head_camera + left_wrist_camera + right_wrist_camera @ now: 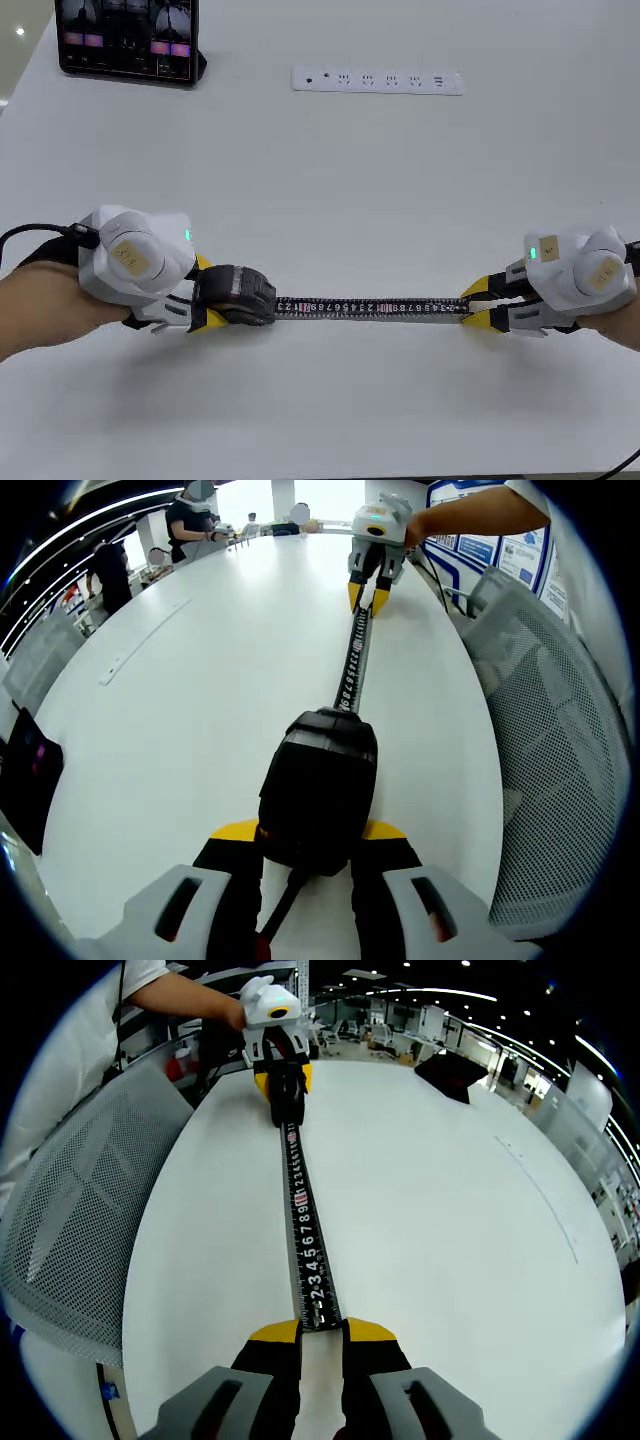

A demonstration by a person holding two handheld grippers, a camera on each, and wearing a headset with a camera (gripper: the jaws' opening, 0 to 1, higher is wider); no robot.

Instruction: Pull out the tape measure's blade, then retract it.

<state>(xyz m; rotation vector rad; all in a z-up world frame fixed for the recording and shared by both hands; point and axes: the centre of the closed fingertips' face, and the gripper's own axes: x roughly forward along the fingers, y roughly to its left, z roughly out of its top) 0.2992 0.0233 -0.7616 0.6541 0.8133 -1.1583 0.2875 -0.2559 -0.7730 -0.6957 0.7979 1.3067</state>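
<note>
Head view: my left claw [207,292] is clenched on the black tape measure case [238,295], one yellow jaw tip on each side of its body. The case sits low on the white table [350,180] and pokes out ahead of the jaws. The blade [370,307] is out of the case's front and runs flat and straight along the table to my right claw [473,304], which has the free end pinched between its tips. The claws face each other, well apart, with the blade spanning the gap

Left gripper view: the case [320,785] is wedged between my jaws. The blade [355,660] leads straight ahead from it to the right claw [368,595] at the far end. A grey mesh chair back [560,730] stands off to the right of my claw

Right gripper view: the blade end lies between my closed-in tips [322,1332], printed numbers face up. The strip [303,1230] runs forward to the left claw [280,1075]

Past both claws, across the table: a white power strip [377,80] and a dark tablet [128,38] propped upright
</note>
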